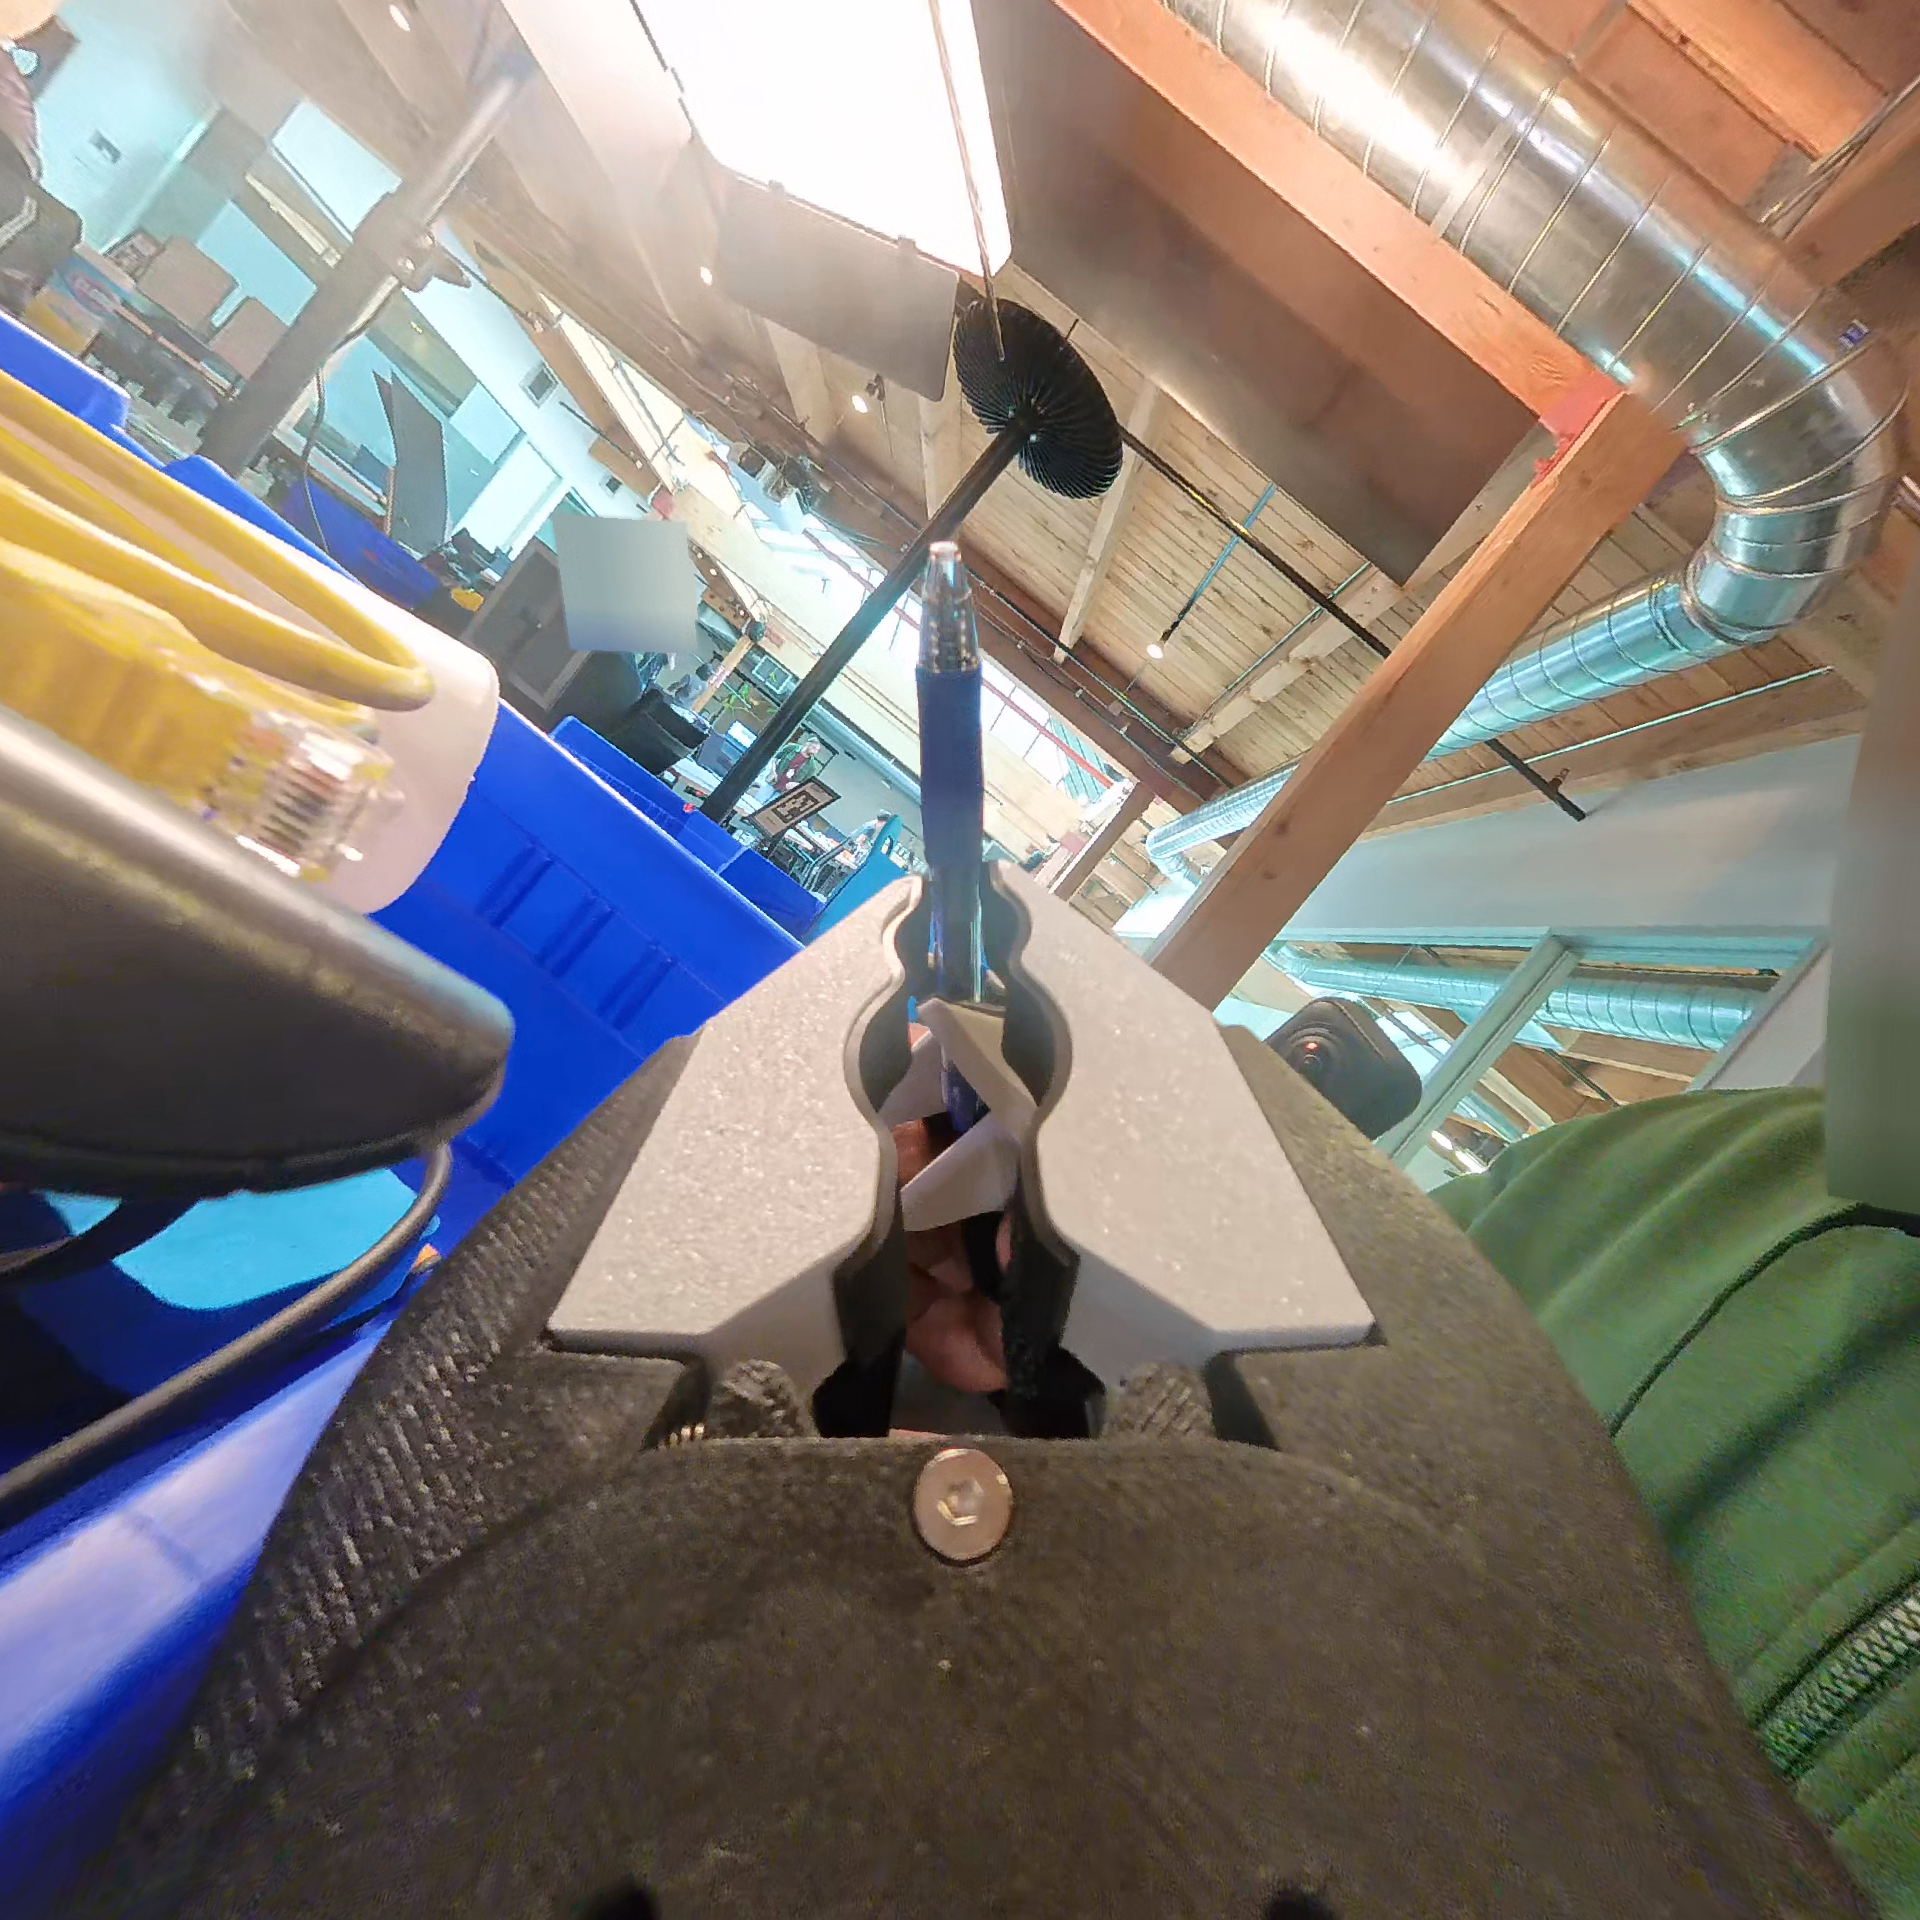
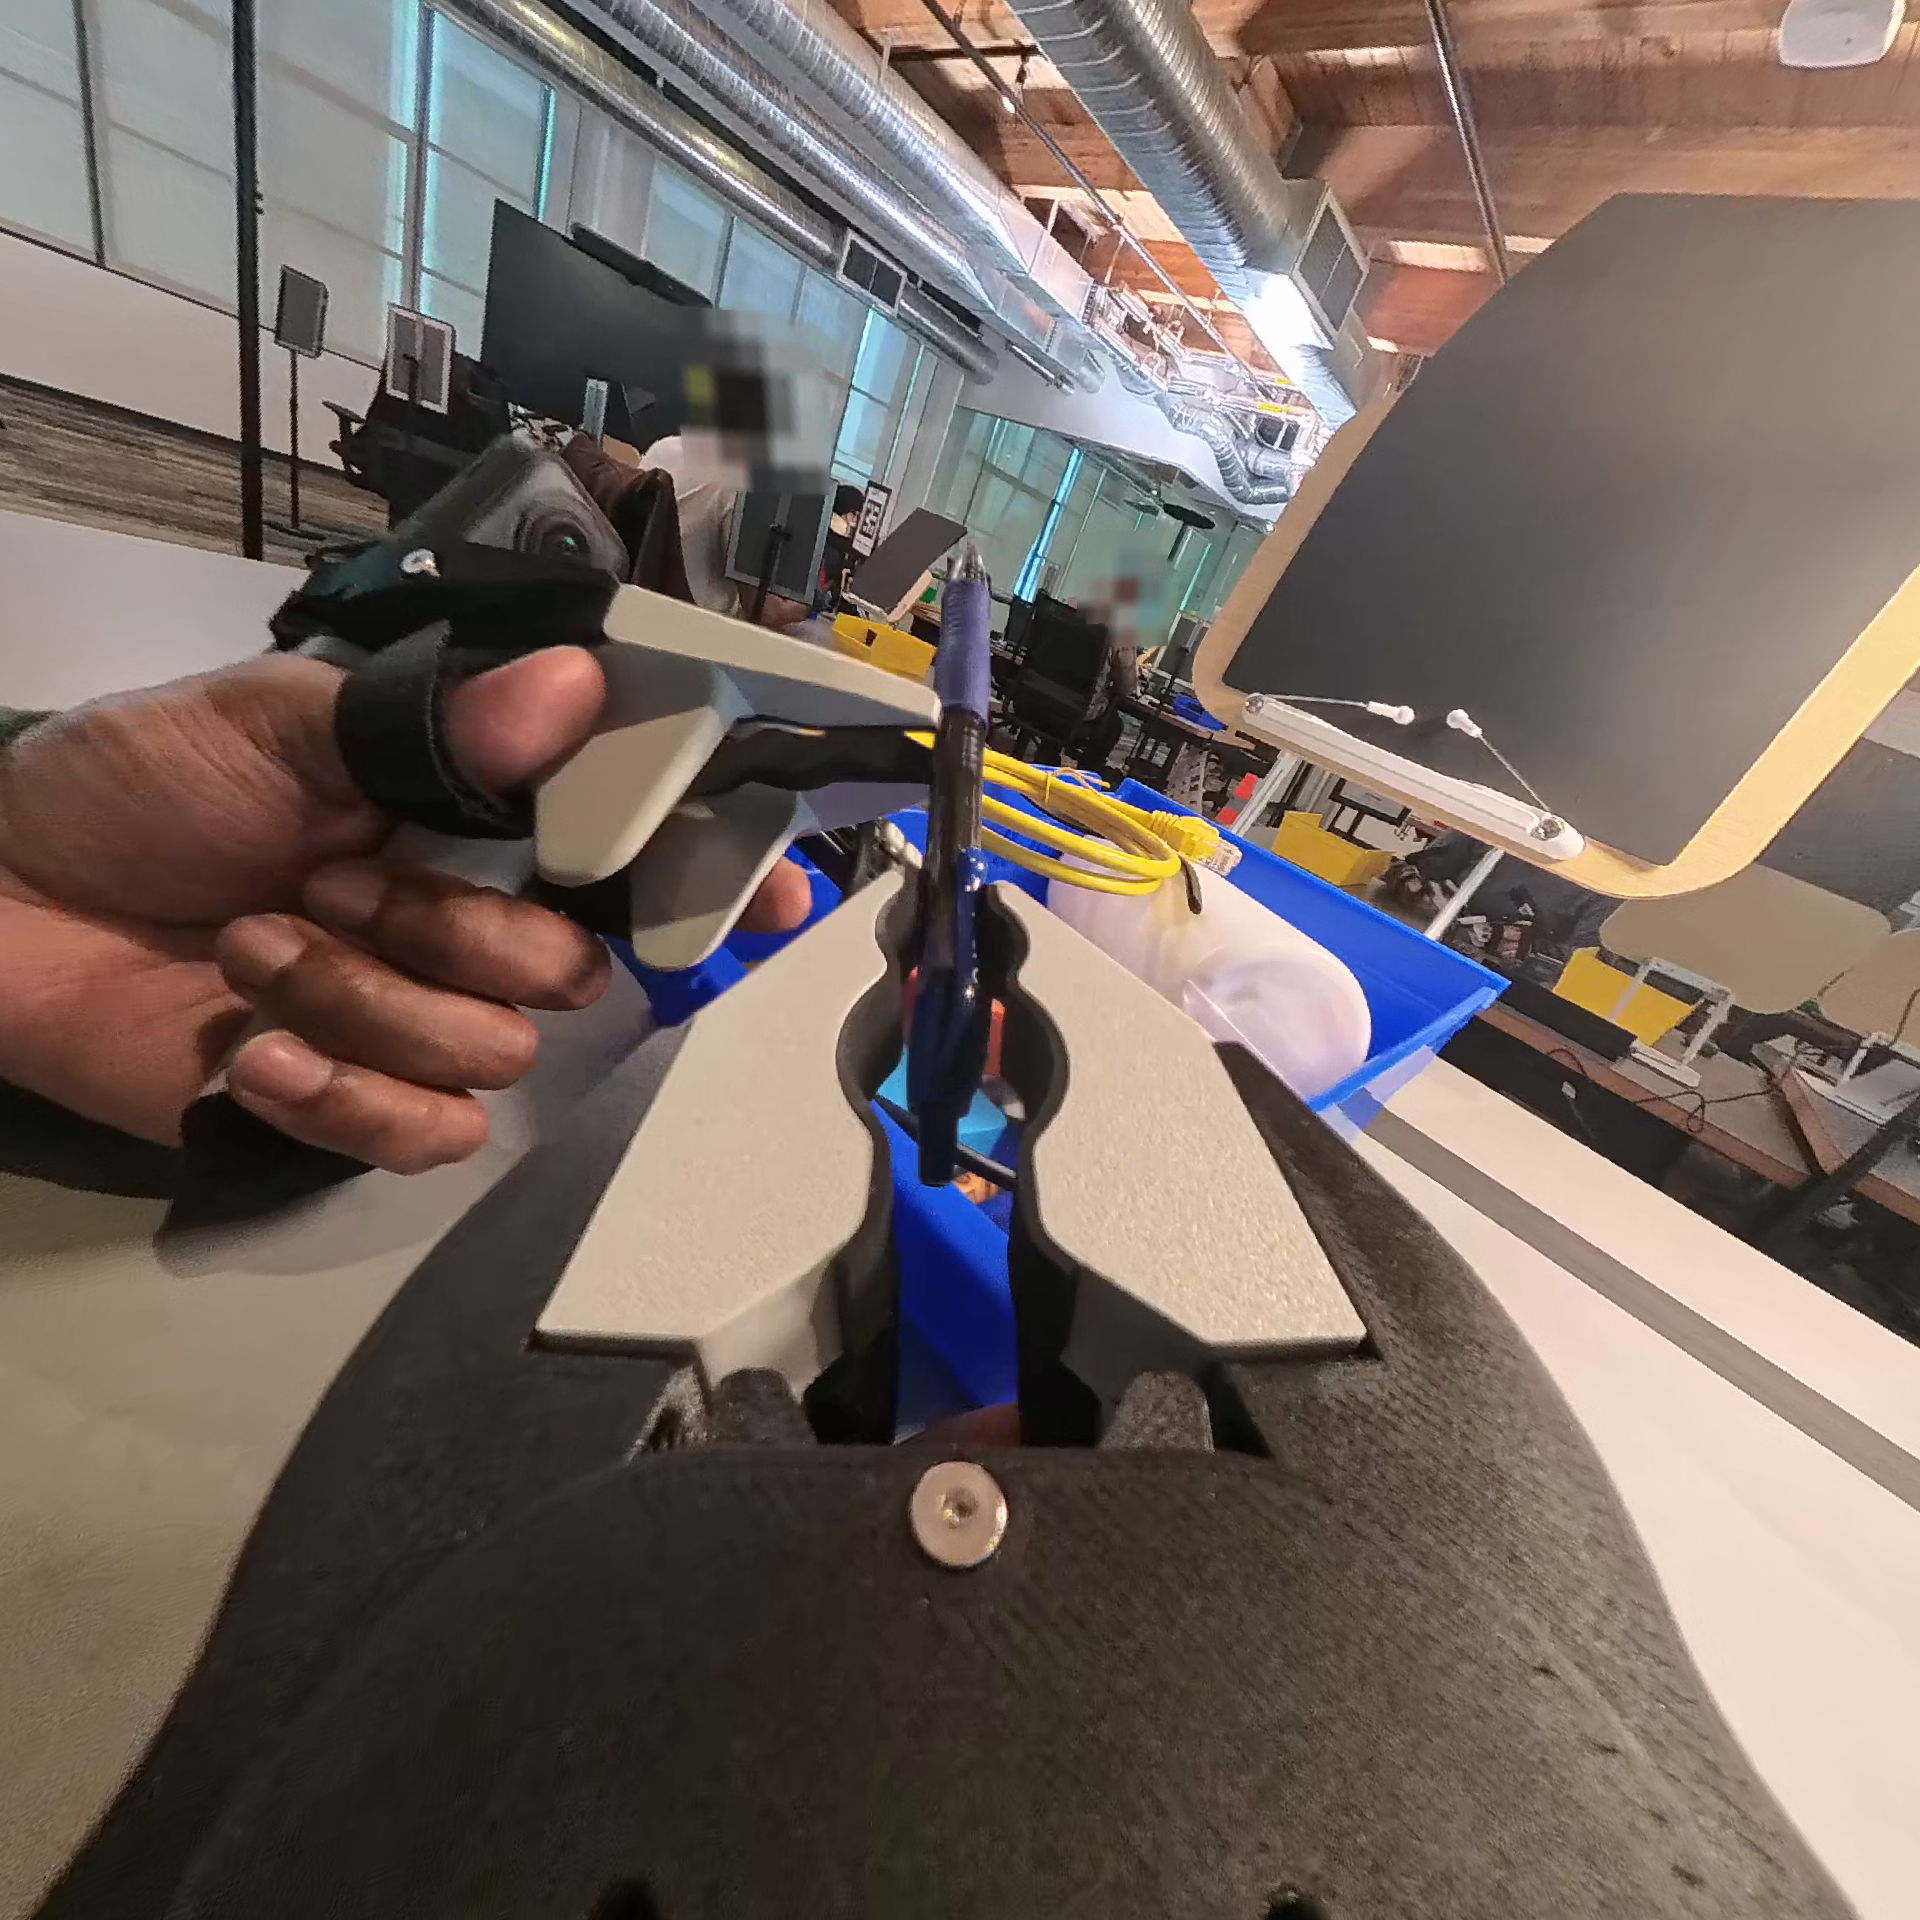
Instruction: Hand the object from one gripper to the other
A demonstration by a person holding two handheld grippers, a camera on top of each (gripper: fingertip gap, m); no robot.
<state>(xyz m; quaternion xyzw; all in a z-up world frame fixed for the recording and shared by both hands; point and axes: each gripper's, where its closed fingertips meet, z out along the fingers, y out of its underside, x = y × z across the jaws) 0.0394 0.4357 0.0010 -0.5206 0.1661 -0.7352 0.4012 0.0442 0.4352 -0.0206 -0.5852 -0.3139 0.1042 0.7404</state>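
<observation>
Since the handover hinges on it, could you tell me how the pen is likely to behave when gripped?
The pen looks stiff: it stands straight past both tongs. Its slim round barrel may pivot or slip in the right tongs, though the blue sleeve might add friction. It is probably light, held at narrow tips.

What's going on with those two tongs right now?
Left tongs shut on pen. Right tongs closed around the same pen lower down. Handover midway. Blue bin behind, nothing in the way.
</observation>
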